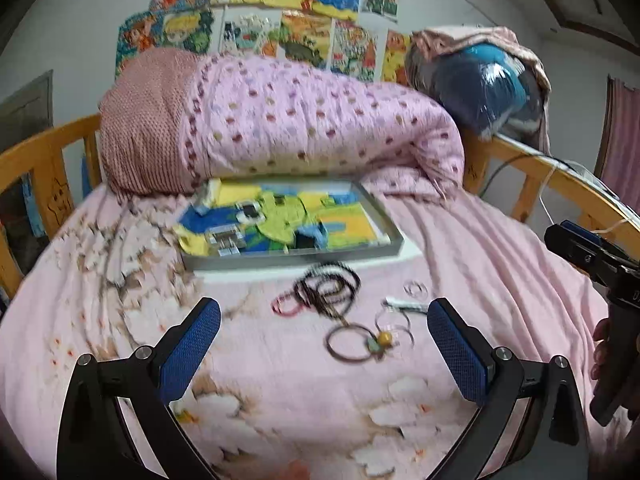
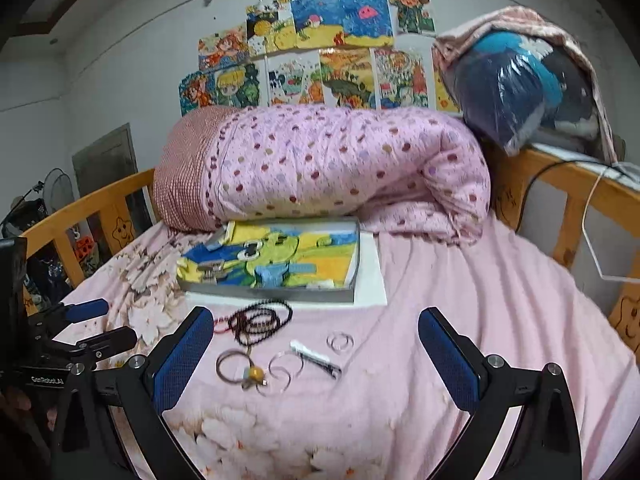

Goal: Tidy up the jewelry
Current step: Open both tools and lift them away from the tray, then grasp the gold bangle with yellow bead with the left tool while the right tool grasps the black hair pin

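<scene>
Pink bedding [image 2: 460, 280] covers a wooden-railed bed, with a rolled quilt [image 2: 320, 160] at the back and children's drawings [image 2: 320, 48] on the wall behind it. Just in front of the quilt lies a shallow tray [image 2: 280, 294] with a colourful picture lining; a few small items sit in it, too blurred to name.

All the jewelry I can make out lies loose on the bedding in front of the tray — a coil of dark beads [image 2: 260, 320] nearest the tray, a thin red band [image 1: 286, 306] beside it, a bangle [image 2: 232, 366] with a yellow bead [image 2: 256, 372], clear rings [image 2: 340, 342] and a small white clip [image 2: 316, 358] a little further from the tray.

Both tools hover over the bedding on the near side of the jewelry, touching none of it. The left gripper [image 1: 324, 344] has its fingers wide apart and empty; the right gripper [image 2: 316, 360] likewise.

By my reading the sorting has barely begun — each loose piece is yet to be picked up and put away, presumably into the tray.
</scene>
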Tool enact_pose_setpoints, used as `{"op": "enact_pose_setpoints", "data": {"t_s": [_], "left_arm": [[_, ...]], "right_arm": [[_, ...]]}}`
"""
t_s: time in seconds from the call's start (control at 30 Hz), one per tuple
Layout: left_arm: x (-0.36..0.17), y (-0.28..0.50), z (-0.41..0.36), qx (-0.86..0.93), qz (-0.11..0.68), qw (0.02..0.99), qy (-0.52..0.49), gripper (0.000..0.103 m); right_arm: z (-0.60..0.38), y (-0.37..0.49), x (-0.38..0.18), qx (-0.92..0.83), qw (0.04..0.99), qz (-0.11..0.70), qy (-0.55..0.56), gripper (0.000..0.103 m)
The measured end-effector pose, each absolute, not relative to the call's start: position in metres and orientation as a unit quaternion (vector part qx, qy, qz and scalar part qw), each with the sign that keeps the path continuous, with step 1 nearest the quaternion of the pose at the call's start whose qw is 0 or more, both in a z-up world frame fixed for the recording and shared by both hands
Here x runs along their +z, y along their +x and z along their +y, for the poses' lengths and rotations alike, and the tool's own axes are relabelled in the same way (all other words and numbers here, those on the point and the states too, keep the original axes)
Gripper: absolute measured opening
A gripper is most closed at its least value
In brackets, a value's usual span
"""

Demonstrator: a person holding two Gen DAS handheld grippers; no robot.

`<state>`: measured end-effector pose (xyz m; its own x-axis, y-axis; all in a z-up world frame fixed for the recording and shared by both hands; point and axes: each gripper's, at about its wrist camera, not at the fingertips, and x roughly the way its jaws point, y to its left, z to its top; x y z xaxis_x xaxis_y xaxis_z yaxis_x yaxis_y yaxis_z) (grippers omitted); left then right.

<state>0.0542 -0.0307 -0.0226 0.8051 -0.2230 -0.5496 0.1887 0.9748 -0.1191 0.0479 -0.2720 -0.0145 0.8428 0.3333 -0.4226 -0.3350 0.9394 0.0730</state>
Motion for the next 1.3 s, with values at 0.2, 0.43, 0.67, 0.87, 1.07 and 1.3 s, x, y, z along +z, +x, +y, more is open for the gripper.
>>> {"op": "enact_pose_setpoints", "data": {"t_s": [0.2,0.43,0.67,0.87,1.07,1.3], "left_arm": [[-0.037,0.053,-0.039,-0.132,0.324,0.937,-0.014,0.101],[-0.055,0.061,-0.039,-0.137,0.363,0.921,-0.023,0.101],[-0.076,0.087,-0.033,-0.14,0.408,0.901,-0.046,0.101],[-0.099,0.123,-0.029,-0.167,0.437,0.882,-0.058,0.101],[-0.117,0.15,-0.028,-0.213,0.451,0.863,-0.074,0.079],[-0.131,0.153,-0.037,-0.242,0.471,0.847,-0.051,0.044]], "right_arm": [[-0.273,0.047,-0.034,0.188,0.95,0.248,0.007,0.103],[-0.27,0.063,-0.061,0.201,0.934,0.296,-0.008,0.103],[-0.261,0.09,-0.092,0.224,0.912,0.335,-0.069,0.103],[-0.262,0.118,-0.114,0.23,0.893,0.374,-0.101,0.103],[-0.26,0.138,-0.119,0.242,0.886,0.372,-0.133,0.103],[-0.249,0.159,-0.124,0.271,0.875,0.38,-0.133,0.086]]}}
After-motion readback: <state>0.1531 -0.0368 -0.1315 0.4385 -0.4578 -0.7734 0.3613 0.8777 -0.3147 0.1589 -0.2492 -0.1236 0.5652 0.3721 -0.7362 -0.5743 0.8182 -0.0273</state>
